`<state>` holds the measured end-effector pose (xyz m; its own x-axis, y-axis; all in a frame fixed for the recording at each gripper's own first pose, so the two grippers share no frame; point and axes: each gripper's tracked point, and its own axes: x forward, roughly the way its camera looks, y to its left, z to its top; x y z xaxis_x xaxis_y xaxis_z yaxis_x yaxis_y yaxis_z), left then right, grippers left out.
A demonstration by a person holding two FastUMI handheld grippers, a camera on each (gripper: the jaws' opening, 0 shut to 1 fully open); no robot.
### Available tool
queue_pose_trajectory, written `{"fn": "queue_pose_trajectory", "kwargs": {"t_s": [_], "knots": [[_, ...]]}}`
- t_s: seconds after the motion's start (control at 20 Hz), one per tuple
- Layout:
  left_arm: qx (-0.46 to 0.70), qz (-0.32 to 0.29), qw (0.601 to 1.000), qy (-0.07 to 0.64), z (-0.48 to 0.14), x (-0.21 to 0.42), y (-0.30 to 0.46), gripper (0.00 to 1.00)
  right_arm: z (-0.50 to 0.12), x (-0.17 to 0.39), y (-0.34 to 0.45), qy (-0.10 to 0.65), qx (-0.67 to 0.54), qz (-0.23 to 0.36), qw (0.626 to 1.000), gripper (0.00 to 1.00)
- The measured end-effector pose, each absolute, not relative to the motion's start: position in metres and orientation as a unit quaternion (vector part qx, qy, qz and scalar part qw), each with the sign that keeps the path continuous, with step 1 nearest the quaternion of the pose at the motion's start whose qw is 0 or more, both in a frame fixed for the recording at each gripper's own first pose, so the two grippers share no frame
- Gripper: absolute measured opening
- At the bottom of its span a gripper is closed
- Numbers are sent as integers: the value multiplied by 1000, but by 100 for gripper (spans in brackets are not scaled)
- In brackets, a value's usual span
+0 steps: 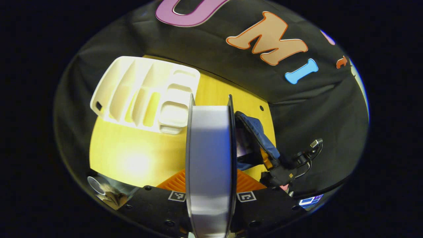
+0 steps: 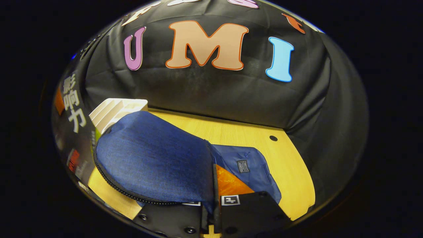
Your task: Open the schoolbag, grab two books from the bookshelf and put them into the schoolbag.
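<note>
The left gripper [image 1: 210,185] clamped a book [image 1: 209,158] edge-on above the yellow table [image 1: 132,148], before the white bookshelf [image 1: 145,94]; the right gripper [image 2: 211,211] pinched the blue schoolbag [image 2: 155,162] flap, lifted beside the bookshelf.

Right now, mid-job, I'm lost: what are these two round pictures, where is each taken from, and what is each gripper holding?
Each picture comes from a fisheye camera riding on a handheld two-finger gripper, looking along its fingers.

In the left gripper view, the left gripper is clamped on a book, seen edge-on. Beyond it sit the white bookshelf on the yellow table, the blue schoolbag, and the other gripper farther off at the bag.

In the right gripper view, the right gripper is shut on the schoolbag's flap, holding it raised so the bag's lining shows. The bookshelf stands behind.
</note>
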<state>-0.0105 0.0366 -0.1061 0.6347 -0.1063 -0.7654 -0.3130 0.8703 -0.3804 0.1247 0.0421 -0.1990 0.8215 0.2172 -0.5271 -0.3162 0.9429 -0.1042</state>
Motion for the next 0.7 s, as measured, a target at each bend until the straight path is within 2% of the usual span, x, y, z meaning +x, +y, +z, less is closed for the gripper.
{"fn": "queue_pose_trajectory", "kwargs": {"t_s": [0.15,0.3,0.7], "knots": [[-293,25,859,420,-140,30,17,40,-198,126,42,266,-87,135,951,7],[-313,17,857,410,-169,57,8,39,-199,127,42,268,-82,132,951,7],[-374,-34,859,348,-213,133,-25,40,-200,126,44,270,-80,133,950,7]]}}
